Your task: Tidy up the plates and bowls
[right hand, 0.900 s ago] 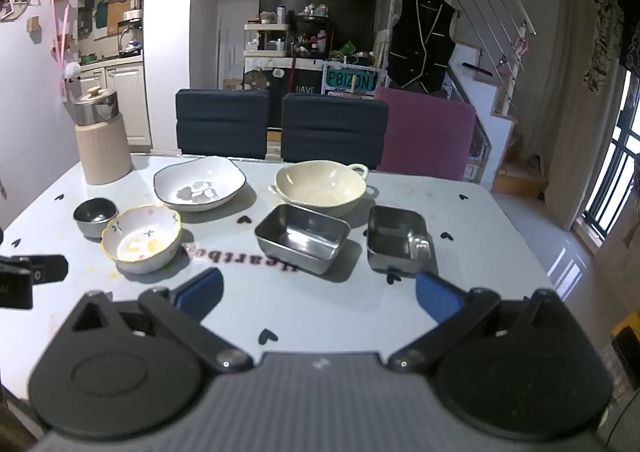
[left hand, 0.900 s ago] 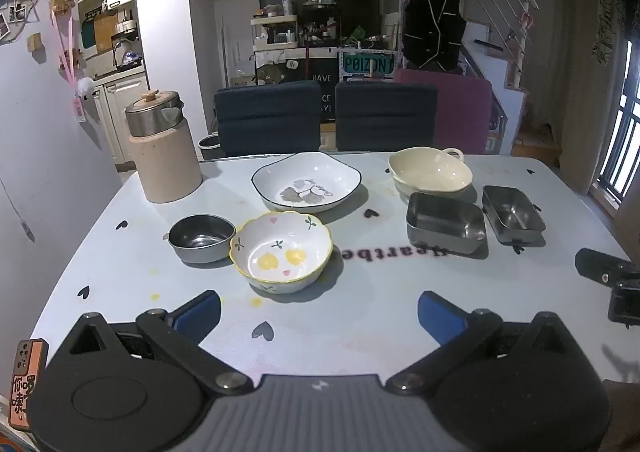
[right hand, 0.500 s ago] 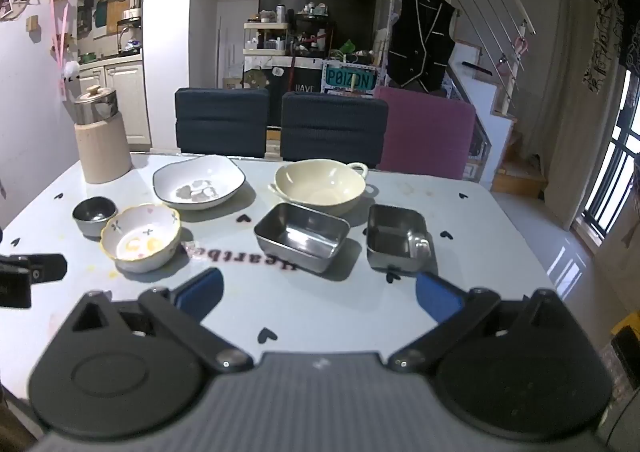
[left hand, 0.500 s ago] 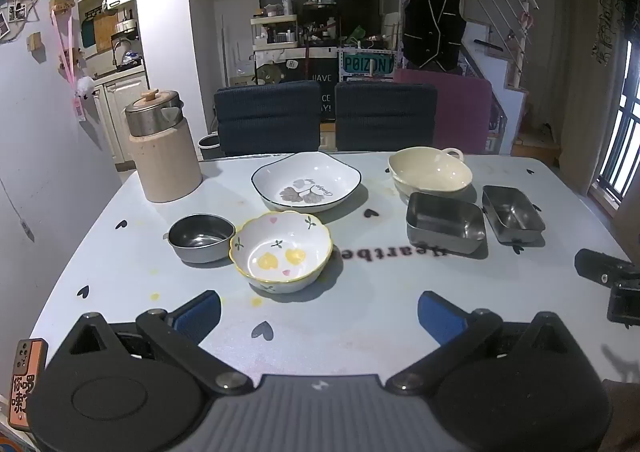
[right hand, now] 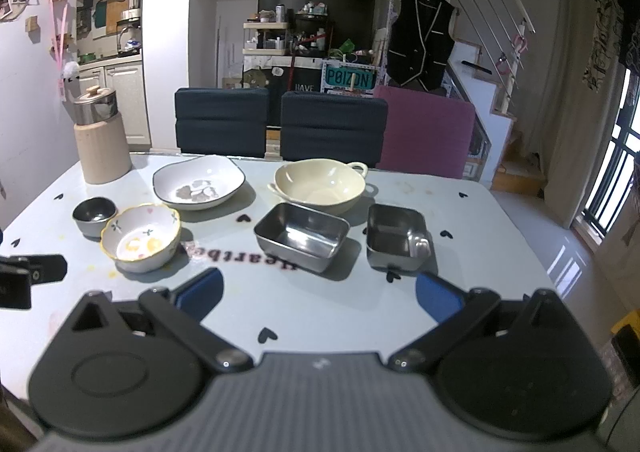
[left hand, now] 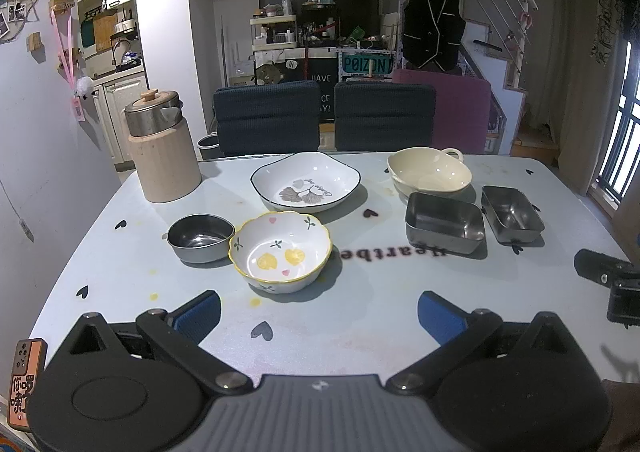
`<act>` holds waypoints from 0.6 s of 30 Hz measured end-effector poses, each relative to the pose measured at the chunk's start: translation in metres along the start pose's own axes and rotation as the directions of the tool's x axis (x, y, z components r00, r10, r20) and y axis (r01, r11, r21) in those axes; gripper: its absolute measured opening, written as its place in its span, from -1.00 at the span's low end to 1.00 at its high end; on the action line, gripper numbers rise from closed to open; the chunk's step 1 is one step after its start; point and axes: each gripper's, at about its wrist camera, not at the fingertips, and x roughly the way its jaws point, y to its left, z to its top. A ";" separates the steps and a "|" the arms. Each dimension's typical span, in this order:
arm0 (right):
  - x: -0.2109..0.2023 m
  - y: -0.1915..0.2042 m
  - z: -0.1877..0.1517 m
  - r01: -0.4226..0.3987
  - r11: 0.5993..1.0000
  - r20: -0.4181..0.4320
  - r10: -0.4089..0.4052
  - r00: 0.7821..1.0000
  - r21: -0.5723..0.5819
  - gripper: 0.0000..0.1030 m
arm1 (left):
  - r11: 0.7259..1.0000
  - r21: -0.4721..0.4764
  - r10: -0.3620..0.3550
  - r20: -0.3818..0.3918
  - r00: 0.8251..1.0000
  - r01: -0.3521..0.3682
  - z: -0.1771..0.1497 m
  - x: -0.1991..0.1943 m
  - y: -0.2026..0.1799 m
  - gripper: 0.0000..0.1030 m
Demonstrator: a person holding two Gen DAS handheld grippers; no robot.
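- The flowered bowl sits straight ahead of the left gripper, just beyond its jaws and a little toward the left one, mouth up and touching nothing but the table.
- The small steel bowl stands to the left of it, the two rims all but meeting; I'd guess they are paired for nesting.
- Farther beyond the left jaws lies the leaf-print plate, a rounded square, level, with its printed sprig running roughly left to right.
- The right gripper faces the large steel tray, which lies just past its jaws; the tray's long axis runs across the jaws and a little slantwise.
- The small steel tray is near the right-hand jaw, its long axis running away from the jaws, well placed for a straight reach.
- The cream bowl sits behind the two trays, upright, its looped handle pointing right.
- Both pairs of jaws are spread wide with nothing between them and hang above the near edge of the table, tipped down toward the dishes. By my reckoning no dish is stacked yet.
- A tall canister stands far off beyond the left jaw, clear of the dishes.
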 end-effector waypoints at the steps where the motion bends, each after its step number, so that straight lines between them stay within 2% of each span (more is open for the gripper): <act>1: 0.001 0.001 0.000 0.000 1.000 -0.001 0.000 1.000 -0.001 1.00 | 1.000 0.000 0.000 -0.001 1.000 0.000 0.000 0.000 0.001 1.00; 18: 0.001 0.002 0.001 0.003 1.000 -0.002 -0.003 1.000 0.000 1.00 | 1.000 0.002 -0.006 0.001 1.000 0.006 -0.002 -0.003 0.001 1.00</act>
